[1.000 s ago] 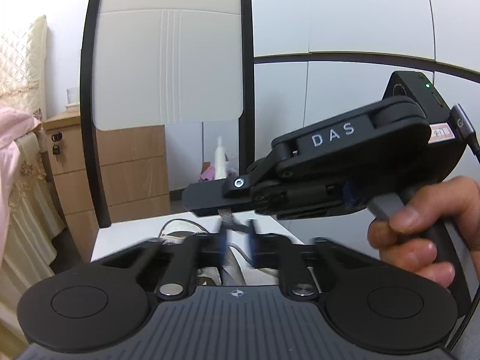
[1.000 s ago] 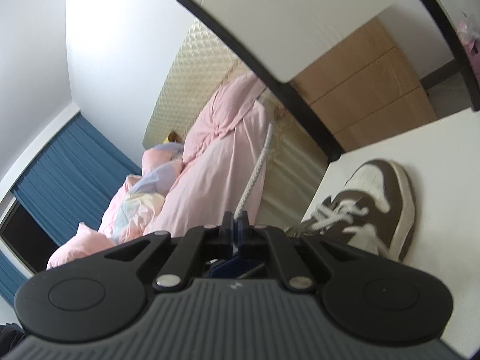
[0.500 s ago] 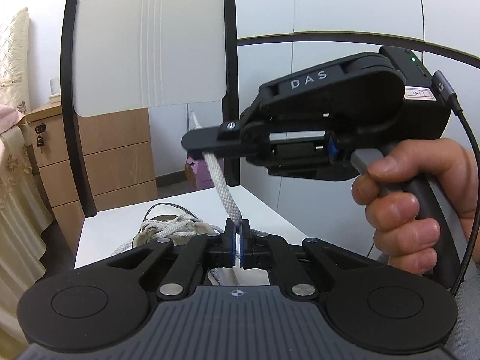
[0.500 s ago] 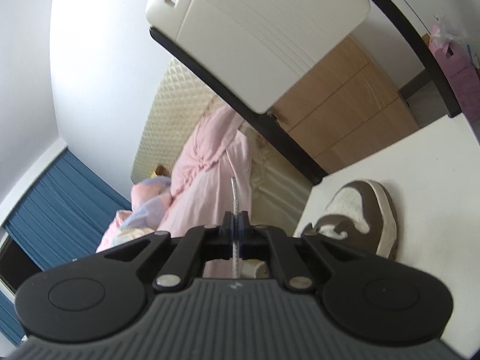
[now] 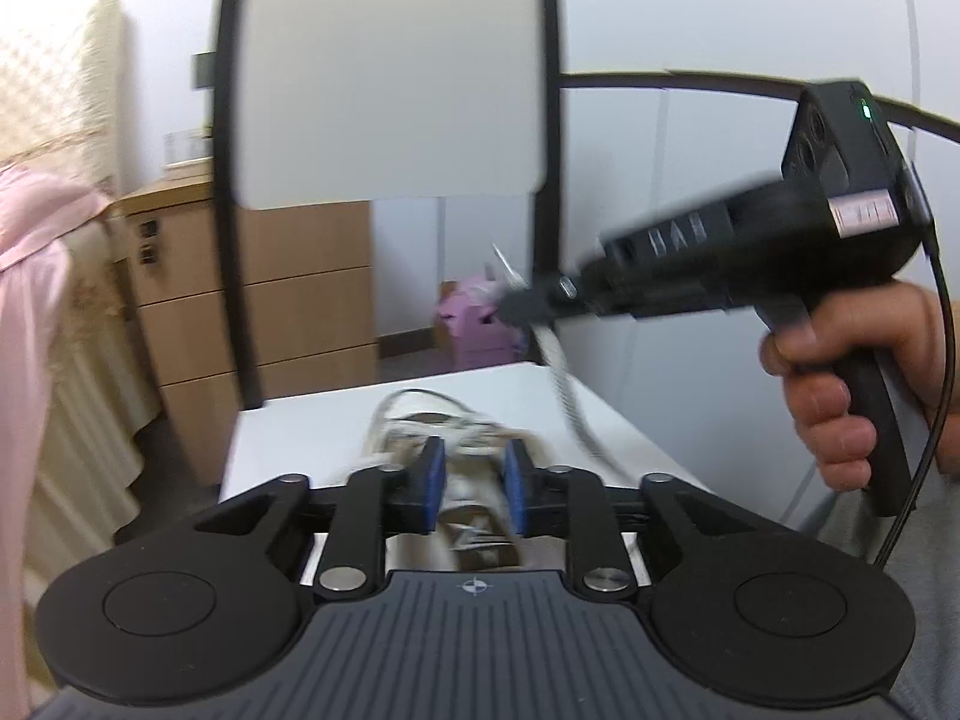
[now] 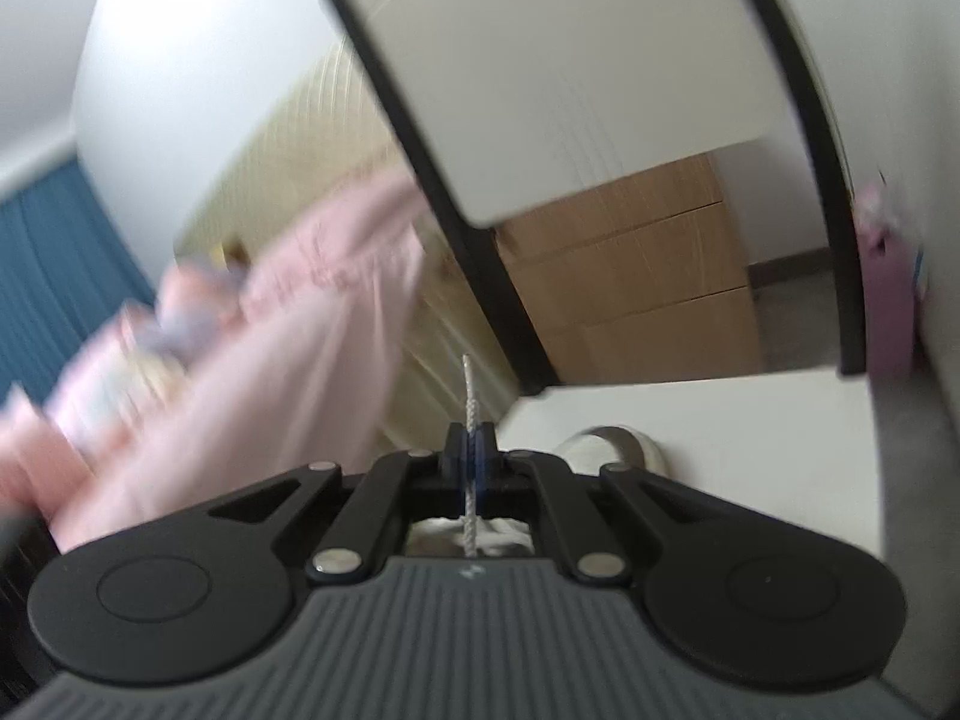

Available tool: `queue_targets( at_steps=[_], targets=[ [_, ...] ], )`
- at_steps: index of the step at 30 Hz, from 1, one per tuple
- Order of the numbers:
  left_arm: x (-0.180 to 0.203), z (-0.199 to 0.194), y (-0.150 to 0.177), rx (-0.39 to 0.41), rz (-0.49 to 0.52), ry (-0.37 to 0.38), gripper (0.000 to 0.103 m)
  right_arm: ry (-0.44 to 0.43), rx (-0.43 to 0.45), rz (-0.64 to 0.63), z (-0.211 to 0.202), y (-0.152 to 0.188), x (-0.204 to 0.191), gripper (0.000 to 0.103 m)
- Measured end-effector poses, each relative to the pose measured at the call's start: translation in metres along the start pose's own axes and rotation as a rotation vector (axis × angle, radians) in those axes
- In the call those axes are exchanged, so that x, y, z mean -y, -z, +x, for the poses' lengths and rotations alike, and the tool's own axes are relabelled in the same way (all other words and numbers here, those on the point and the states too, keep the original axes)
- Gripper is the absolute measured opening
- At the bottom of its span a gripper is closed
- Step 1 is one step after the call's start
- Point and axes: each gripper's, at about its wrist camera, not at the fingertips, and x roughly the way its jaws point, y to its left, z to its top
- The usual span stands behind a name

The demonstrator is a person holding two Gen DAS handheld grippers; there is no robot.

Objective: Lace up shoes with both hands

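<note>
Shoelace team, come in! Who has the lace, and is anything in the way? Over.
Left tongs opening, nothing between them. Right tongs shut on the lace. Shoe on the white table. Nothing in the way.

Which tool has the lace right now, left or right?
The right tool: its pads are shut on the lace, whose tip pokes out past them. The left tool is opening, nothing gripped, only the shoe beyond.

The right gripper point(image 6: 470, 450) is seen with its jaws pinched tight on a white shoelace point(image 6: 468, 387), whose tip sticks straight up past them. Part of a shoe point(image 6: 624, 441) is glimpsed on the white worktop point(image 6: 750, 438) just behind. A chair back point(image 6: 570, 78), wooden drawers point(image 6: 648, 276) and what's probably pink bedding point(image 6: 300, 312) are smeared by blur.
</note>
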Motion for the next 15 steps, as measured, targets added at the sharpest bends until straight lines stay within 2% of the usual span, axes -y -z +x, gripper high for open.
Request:
queue_targets(
  at_steps=[2, 6, 8, 10, 15],
  targets=[
    [-0.009, 0.001, 0.000, -0.004, -0.003, -0.038, 0.031, -0.017, -0.072, -0.033, 0.015, -0.001, -0.001, 0.003],
    [-0.025, 0.013, 0.002, -0.051, 0.008, -0.080, 0.031, -0.040, -0.215, -0.210, 0.039, 0.000, -0.020, 0.003],
    [-0.030, 0.018, 0.003, -0.066, -0.009, -0.046, 0.030, -0.053, -0.282, -0.304, 0.049, 0.000, -0.029, 0.003],
    [-0.038, 0.022, 0.004, -0.090, -0.057, -0.009, 0.025, -0.062, -0.340, -0.366, 0.055, -0.001, -0.034, 0.003],
    [-0.067, 0.031, 0.010, -0.148, -0.276, 0.089, 0.023, -0.083, -0.465, -0.459, 0.066, -0.009, -0.041, 0.003]
  ],
)
